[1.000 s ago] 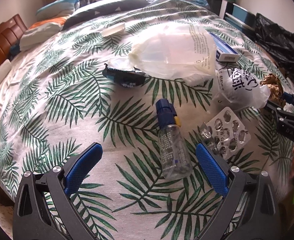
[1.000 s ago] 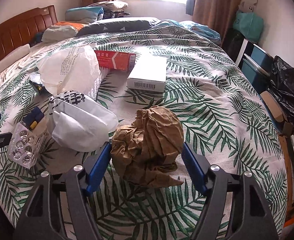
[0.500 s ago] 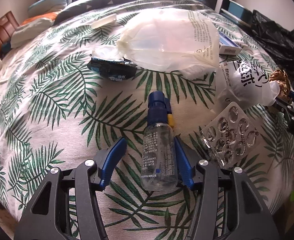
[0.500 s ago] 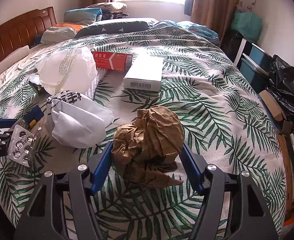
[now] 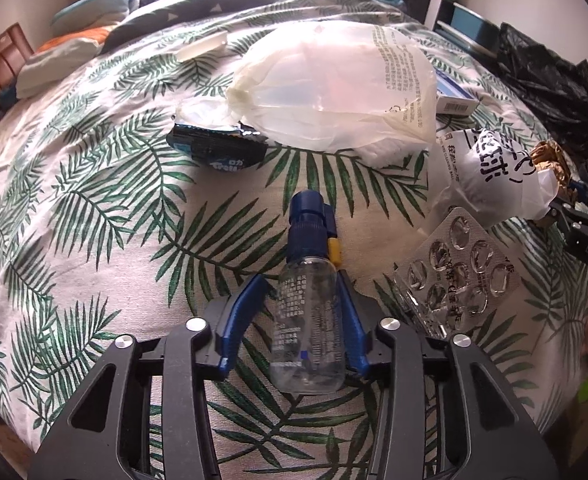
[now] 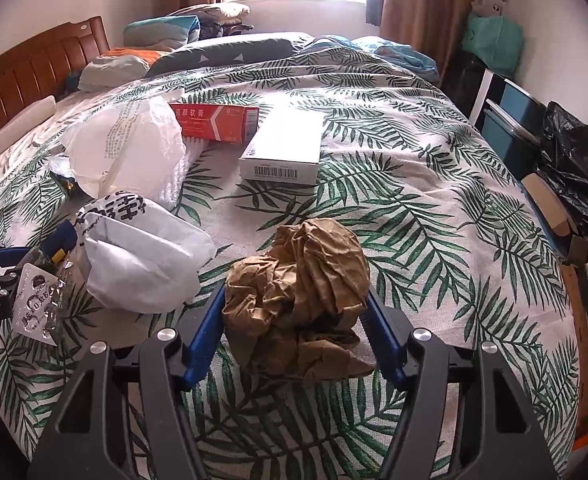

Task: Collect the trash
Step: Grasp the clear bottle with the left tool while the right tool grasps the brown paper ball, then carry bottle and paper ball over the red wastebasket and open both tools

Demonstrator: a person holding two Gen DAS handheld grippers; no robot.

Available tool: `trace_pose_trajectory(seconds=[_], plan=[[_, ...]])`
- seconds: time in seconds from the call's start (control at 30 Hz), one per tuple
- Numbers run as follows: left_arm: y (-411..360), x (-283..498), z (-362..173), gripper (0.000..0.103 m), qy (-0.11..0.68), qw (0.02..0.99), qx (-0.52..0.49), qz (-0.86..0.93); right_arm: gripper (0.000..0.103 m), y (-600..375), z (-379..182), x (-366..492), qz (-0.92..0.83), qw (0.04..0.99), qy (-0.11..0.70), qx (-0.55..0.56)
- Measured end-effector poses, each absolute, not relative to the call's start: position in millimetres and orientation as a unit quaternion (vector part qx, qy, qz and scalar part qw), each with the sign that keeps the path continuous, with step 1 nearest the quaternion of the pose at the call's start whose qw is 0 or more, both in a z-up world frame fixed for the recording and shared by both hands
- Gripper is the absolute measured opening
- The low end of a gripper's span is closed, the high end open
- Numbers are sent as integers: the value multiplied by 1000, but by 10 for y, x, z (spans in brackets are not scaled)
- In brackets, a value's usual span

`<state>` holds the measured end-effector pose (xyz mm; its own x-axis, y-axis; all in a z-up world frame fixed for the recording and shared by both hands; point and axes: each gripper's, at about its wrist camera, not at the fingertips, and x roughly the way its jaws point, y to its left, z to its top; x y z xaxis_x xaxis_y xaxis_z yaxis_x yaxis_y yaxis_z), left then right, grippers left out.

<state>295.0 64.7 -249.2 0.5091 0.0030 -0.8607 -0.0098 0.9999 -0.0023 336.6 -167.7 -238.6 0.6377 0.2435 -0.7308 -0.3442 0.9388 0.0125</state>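
My left gripper (image 5: 300, 292) is shut on a clear plastic bottle (image 5: 310, 320) with a blue cap, which lies on the leaf-print bed cover (image 5: 94, 208). My right gripper (image 6: 294, 308) is shut on a crumpled brown paper ball (image 6: 298, 288) resting on the same cover. A silver blister pack (image 5: 458, 276) lies right of the bottle and shows in the right wrist view (image 6: 40, 304). A white printed bag (image 6: 142, 264), a clear plastic bag (image 5: 334, 88) and a dark snack wrapper (image 5: 218, 152) lie further back.
A red box (image 6: 214, 122) and a white box (image 6: 284, 148) lie toward the bed's middle. Pillows and a wooden headboard (image 6: 30, 76) are at the far left. A black trash bag (image 6: 578, 168) and blue bins stand beside the bed on the right.
My left gripper moved forward around the bottle and closed on it. My right gripper tightened slightly on the brown paper ball.
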Motion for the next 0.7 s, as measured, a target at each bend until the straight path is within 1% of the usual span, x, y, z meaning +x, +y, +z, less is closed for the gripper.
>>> trace_pose_trajectory(seconds=[0.17,0.37,0.7], plan=[[671,2917,-2479,33,492,871,-12,6,61,-1725,-2341,3275,164,904,389,-66],[759,2830,-2459,33,491,871,-22,12,60,-1817,-2205,3010,180,906,378,-63],[740,2563,-2306,33,484,875,-22,7,60,-1807,-2130,2586,209,898,384,-46]])
